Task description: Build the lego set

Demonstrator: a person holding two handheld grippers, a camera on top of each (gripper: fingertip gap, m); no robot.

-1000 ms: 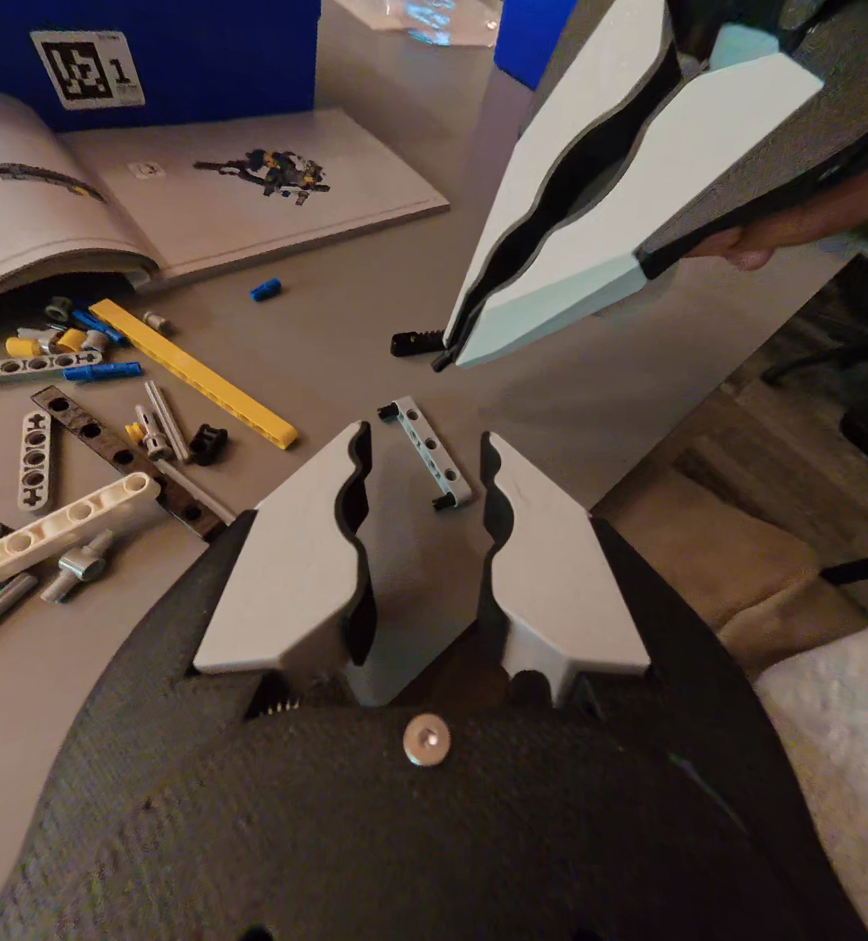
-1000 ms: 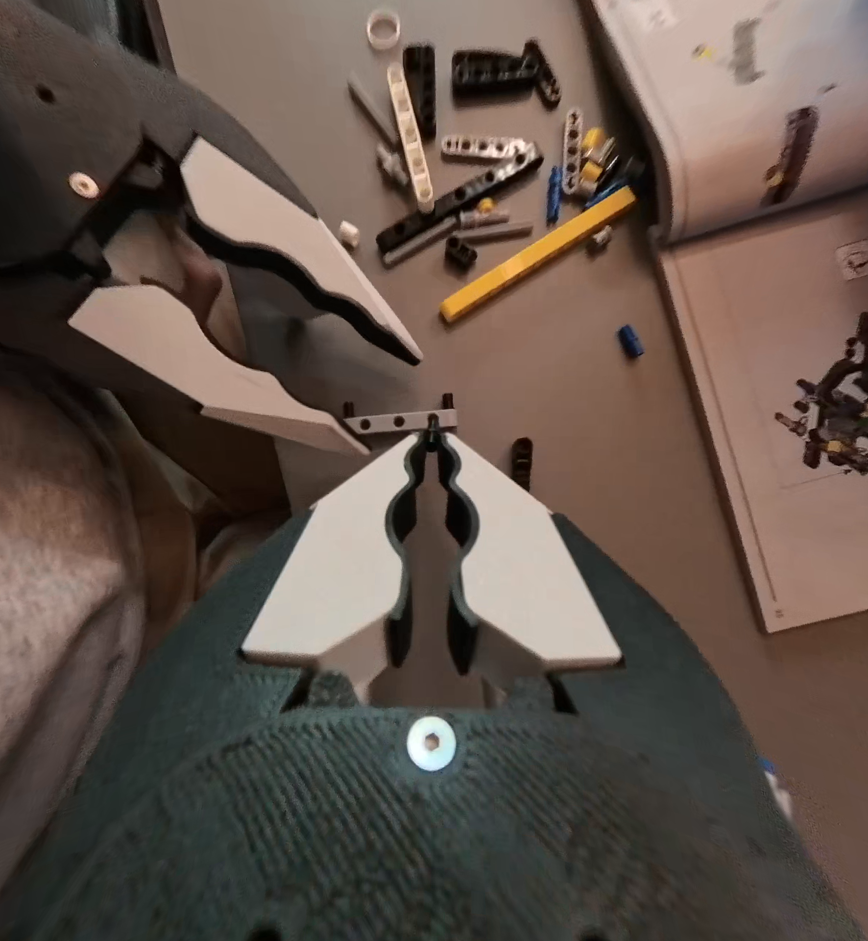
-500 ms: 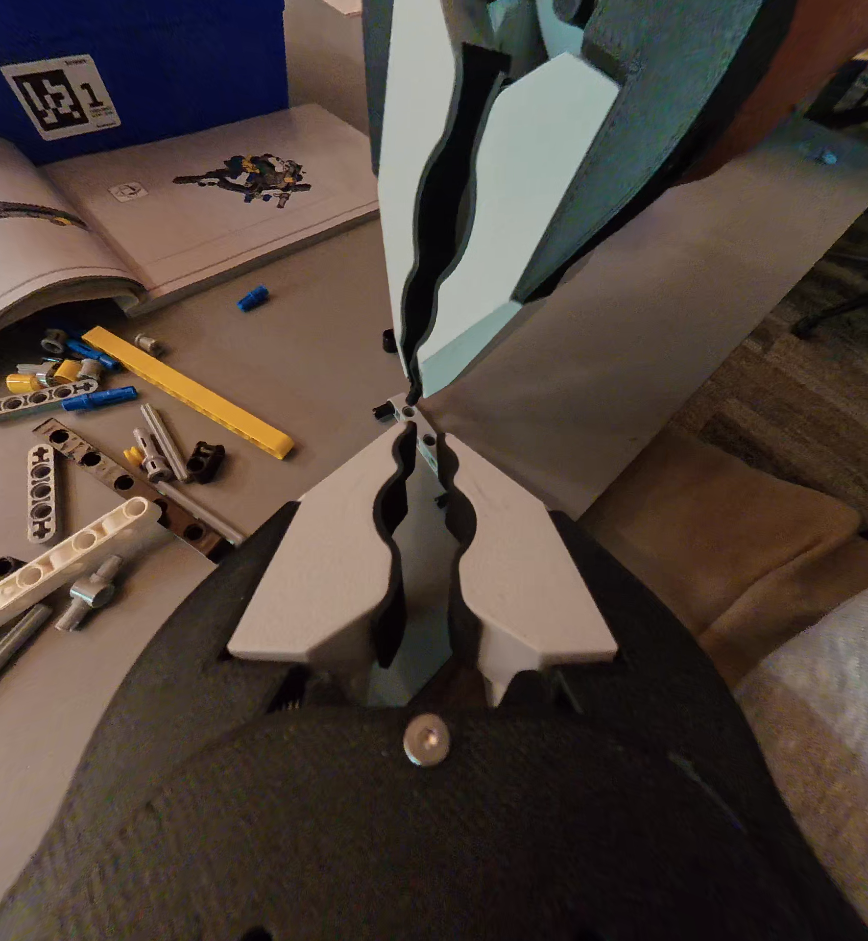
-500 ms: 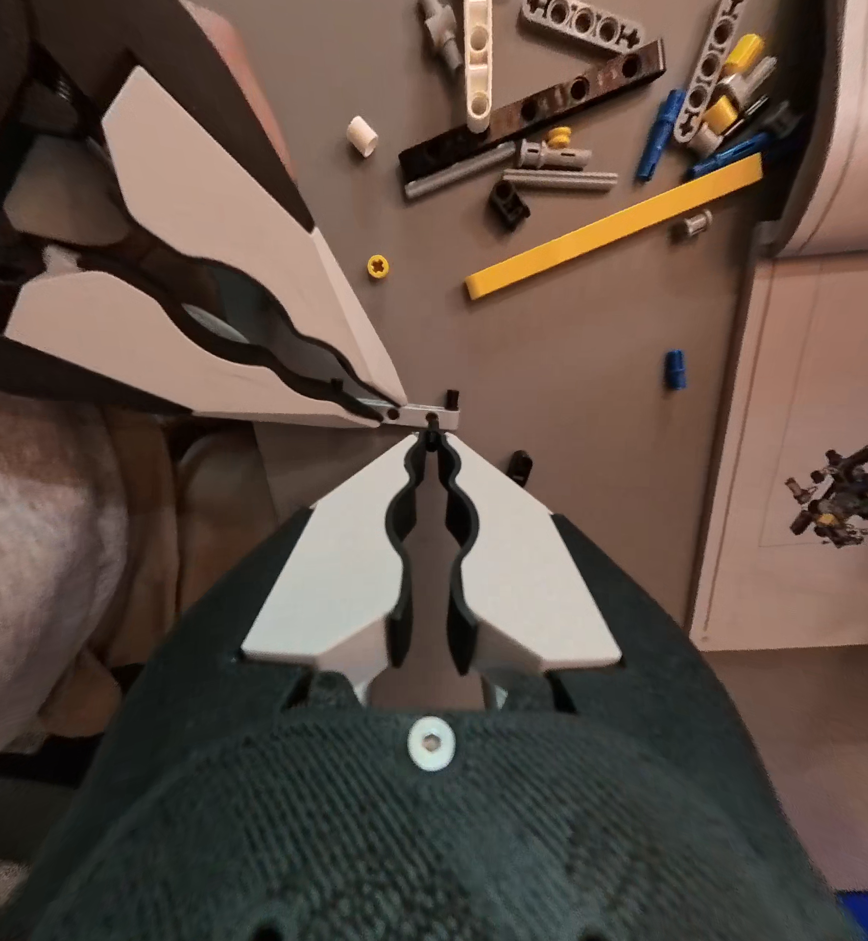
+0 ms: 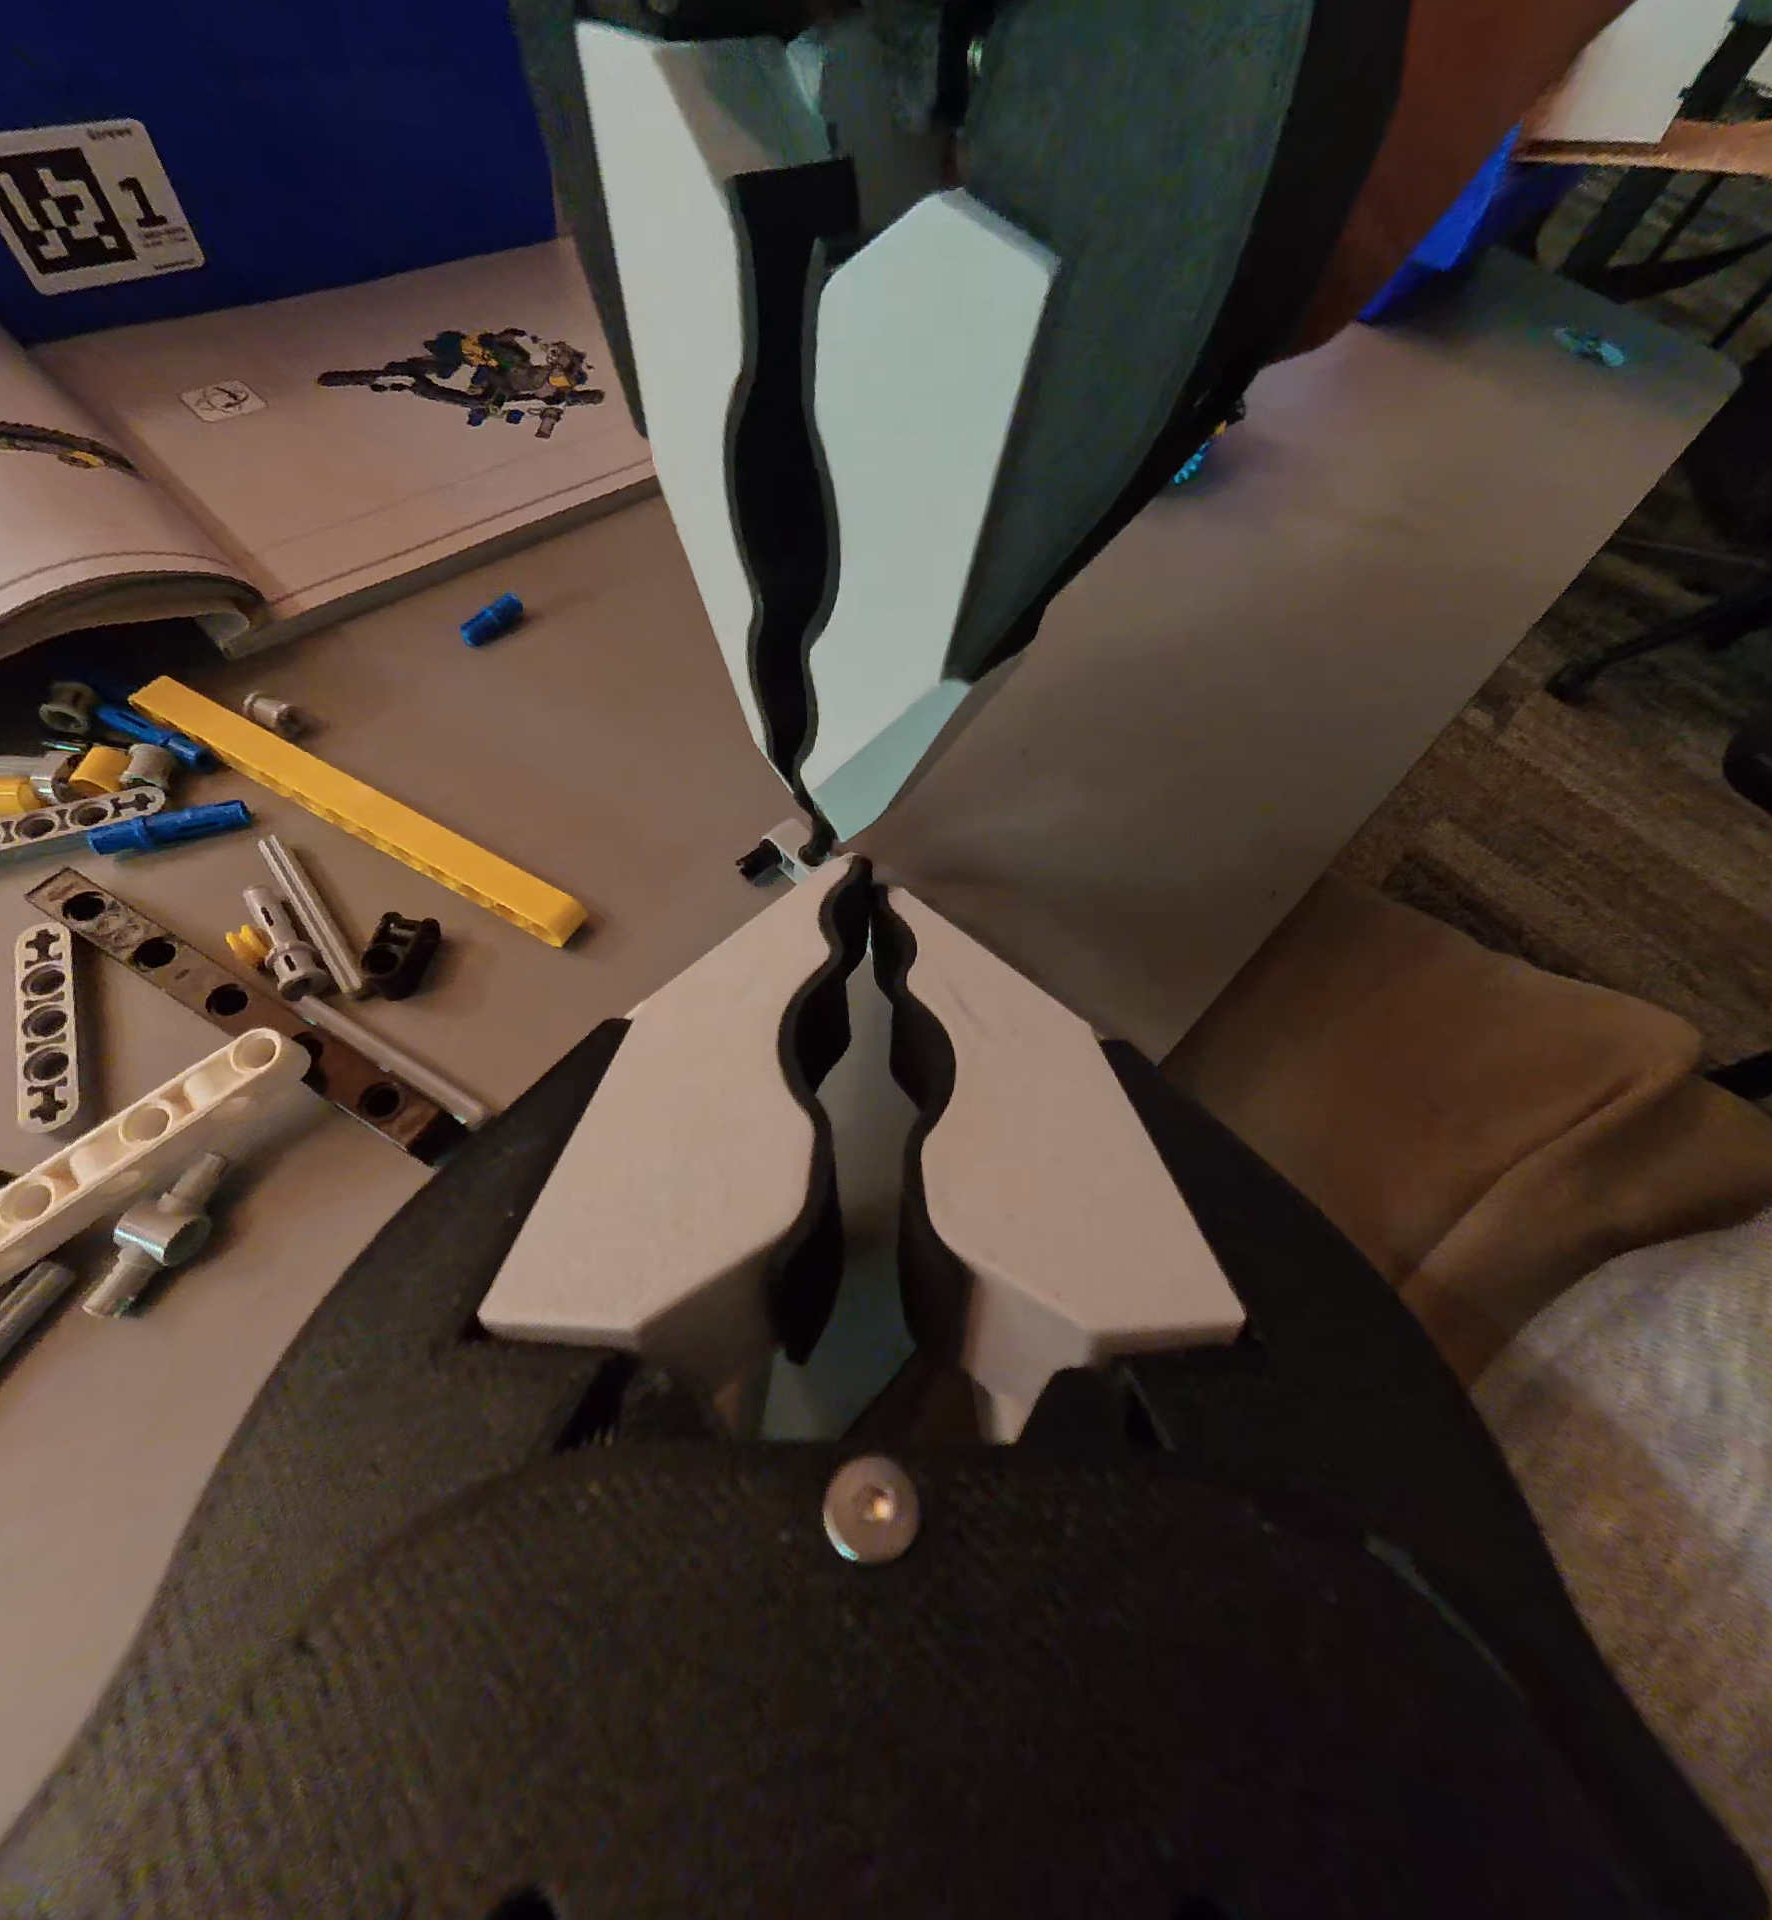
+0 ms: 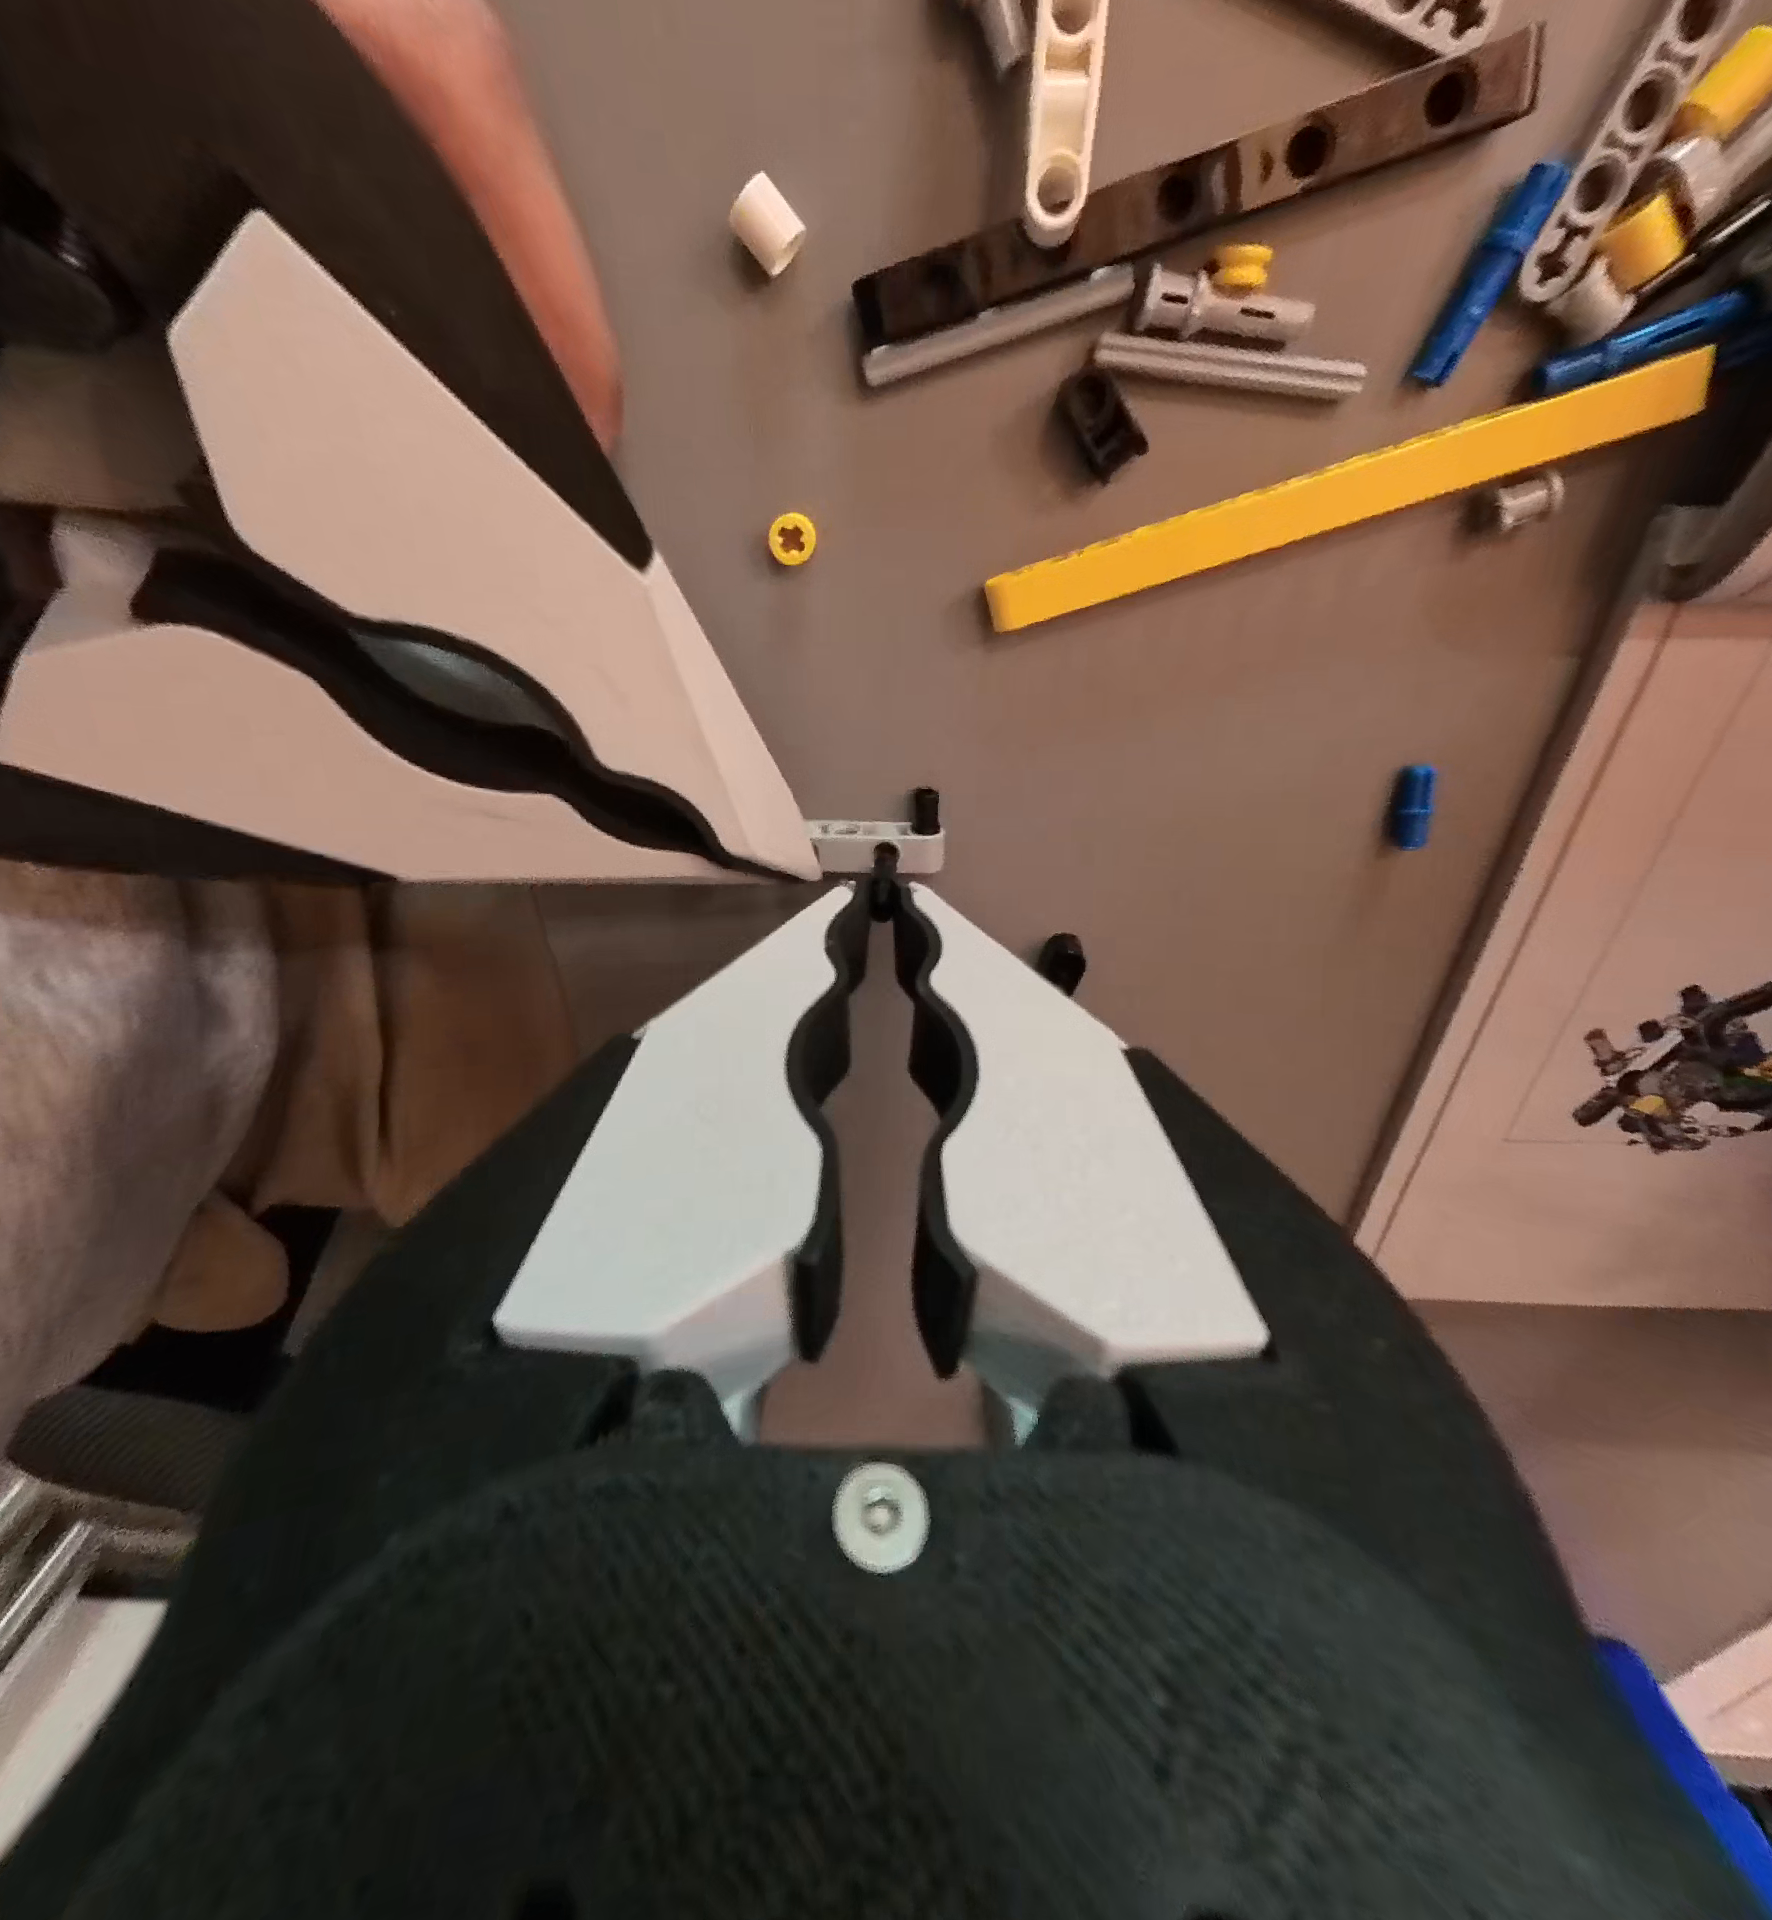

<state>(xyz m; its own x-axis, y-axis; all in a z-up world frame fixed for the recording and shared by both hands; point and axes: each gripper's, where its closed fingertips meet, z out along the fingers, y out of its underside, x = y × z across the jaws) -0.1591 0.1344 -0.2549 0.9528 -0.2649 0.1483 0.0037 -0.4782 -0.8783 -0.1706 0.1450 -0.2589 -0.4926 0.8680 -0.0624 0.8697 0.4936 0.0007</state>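
Note:
A short light-grey beam (image 6: 877, 837) with black pins in it sits just off the grey table (image 6: 1121, 727) near its edge. It also shows in the left wrist view (image 5: 784, 844). My left gripper (image 5: 866, 896) is shut on one end of the beam and shows at the left of the right wrist view (image 6: 757, 854). My right gripper (image 6: 884, 891) is shut on a small black pin (image 6: 884, 860) whose tip meets the beam's side. It comes down from above in the left wrist view (image 5: 811, 823).
Loose parts lie on the table: a long yellow beam (image 5: 362, 810), a black beam (image 5: 227, 997), a white beam (image 5: 103, 1153), a blue pin (image 6: 1412, 805), a black pin (image 6: 1061, 956) and a yellow bush (image 6: 791, 537). An open instruction booklet (image 5: 342, 457) lies before a blue box (image 5: 290, 104). The table edge (image 5: 1277, 935) borders a beige cushion (image 5: 1433, 1091). The tips of both grippers are at nearly the same place. The yellow bush (image 6: 791, 537) is about equally far from each gripper, around 6 cm.
My left gripper was open around the grey beam and has closed on its end. My right gripper, shut on the black pin, has swung down until the pin meets the beam.

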